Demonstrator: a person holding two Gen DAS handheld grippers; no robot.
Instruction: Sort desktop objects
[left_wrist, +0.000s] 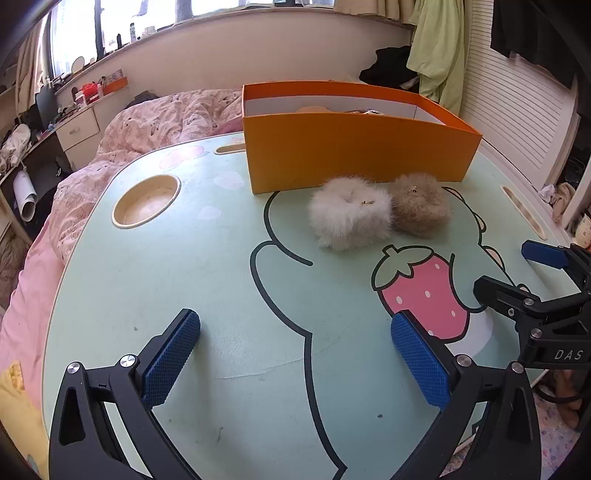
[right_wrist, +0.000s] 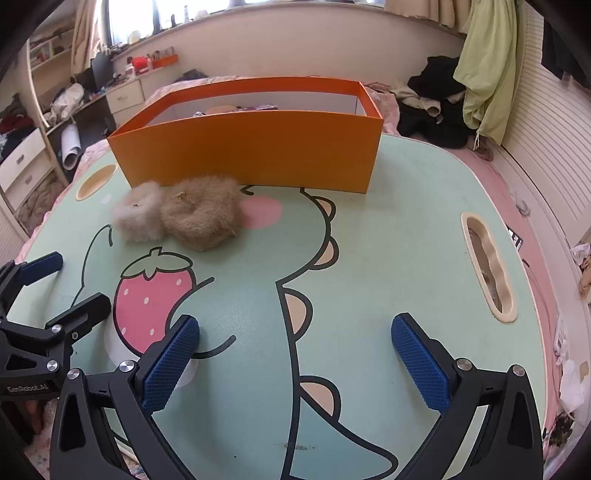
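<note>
- Worktop (left_wrist: 155, 280): mint-green lap desk printed with a cartoon dinosaur and a pink strawberry (left_wrist: 424, 291); round cup recess (left_wrist: 146, 205) at 10 o'clock in the left wrist view, and an oblong slot (right_wrist: 487, 266) at 3 o'clock in the right wrist view.
- Orange box (left_wrist: 354, 147): open-topped, white inside, at 12 o'clock on the worktop; small items inside, too hidden to name.
- White fluffy scrunchie (left_wrist: 349, 218): lies on the worktop just in front of the box, touching its neighbour.
- Beige fluffy scrunchie (left_wrist: 419, 208): at the white one's 3 o'clock, close to the box wall.
- Left claw (left_wrist: 295, 363): spread wide, blue pads apart, nothing between them, over bare worktop.
- Right claw (right_wrist: 295, 363): likewise wide open and empty, above the dinosaur print.
- Bed (left_wrist: 140, 129): pink floral quilt behind the worktop.
</note>
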